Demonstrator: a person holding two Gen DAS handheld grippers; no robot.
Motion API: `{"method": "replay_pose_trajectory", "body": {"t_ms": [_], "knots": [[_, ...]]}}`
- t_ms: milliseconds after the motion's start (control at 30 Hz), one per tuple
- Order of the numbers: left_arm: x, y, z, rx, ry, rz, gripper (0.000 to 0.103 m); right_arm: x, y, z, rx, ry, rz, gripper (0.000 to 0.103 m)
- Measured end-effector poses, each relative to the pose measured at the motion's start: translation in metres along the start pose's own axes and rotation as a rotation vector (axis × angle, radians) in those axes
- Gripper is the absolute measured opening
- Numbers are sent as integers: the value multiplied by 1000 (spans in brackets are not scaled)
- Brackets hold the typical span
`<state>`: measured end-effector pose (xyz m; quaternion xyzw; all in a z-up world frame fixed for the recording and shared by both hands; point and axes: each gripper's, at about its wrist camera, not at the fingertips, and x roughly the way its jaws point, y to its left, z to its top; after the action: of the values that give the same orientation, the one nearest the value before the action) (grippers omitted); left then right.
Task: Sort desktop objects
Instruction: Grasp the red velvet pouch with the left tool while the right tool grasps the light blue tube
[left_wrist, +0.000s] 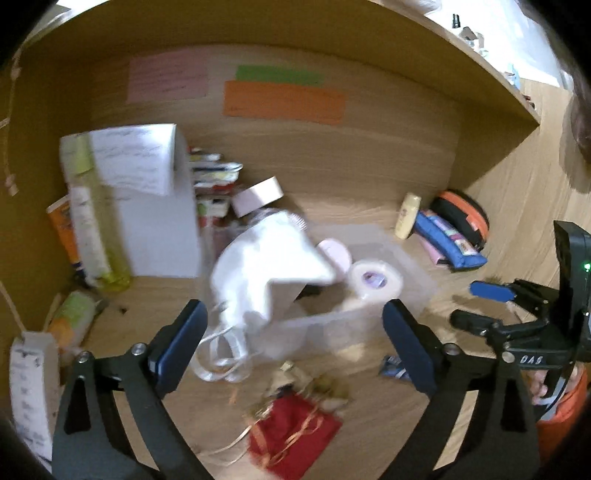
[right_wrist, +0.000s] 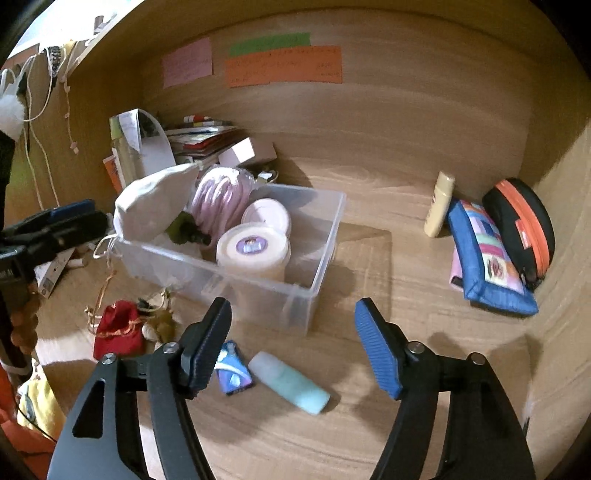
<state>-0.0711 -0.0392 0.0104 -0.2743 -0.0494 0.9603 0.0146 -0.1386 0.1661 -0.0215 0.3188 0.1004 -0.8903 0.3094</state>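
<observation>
1. Desk (right_wrist: 369, 258) of pale wood bears one clear plastic box (right_wrist: 325, 236), near the middle.
2. Inside the box: one white cloth bag (right_wrist: 155, 203) leaning over the left rim, one pink ribbed bundle (right_wrist: 218, 199), two round lidded tubs (right_wrist: 255, 247), one behind the other.
3. In front of the box lie one pale green tube (right_wrist: 290, 386), one small blue packet (right_wrist: 232, 369) just beside it, and one red pouch (right_wrist: 118, 328) further left.
4. At the right wall: one cream bottle (right_wrist: 439, 203), one blue patchwork pouch (right_wrist: 487, 258), one black-and-orange case (right_wrist: 521, 225), close together.
5. Three paper notes (right_wrist: 284, 66) are stuck on the back panel: pink, green, orange.
6. Left gripper (left_wrist: 291, 347) has its jaws wide apart, nothing between the pads; the white bag shows blurred beyond them.
7. Right gripper (right_wrist: 291, 347) is partly spread and empty, hovering above the tube and packet.
</observation>
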Motion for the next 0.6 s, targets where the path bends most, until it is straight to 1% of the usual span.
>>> {"method": "replay_pose_trajectory", "body": {"t_ms": [167, 367, 433, 467, 500, 600], "knots": [[-9, 19, -20, 1, 81, 39, 97, 3, 3, -12, 4, 22, -35, 72], [-6, 38, -47, -44, 182, 57, 97, 6, 0, -24, 31, 50, -47, 73], [-3, 40, -56, -45, 207, 82, 97, 7, -3, -26, 39, 63, -54, 77], [-2, 41, -60, -43, 218, 80, 97, 8, -4, -28, 41, 71, -57, 81], [-1, 41, -64, -45, 226, 76, 97, 9, -5, -29, 44, 75, -55, 83], [6, 41, -71, -53, 261, 53, 96, 11, -12, -33, 62, 101, -41, 83]]}}
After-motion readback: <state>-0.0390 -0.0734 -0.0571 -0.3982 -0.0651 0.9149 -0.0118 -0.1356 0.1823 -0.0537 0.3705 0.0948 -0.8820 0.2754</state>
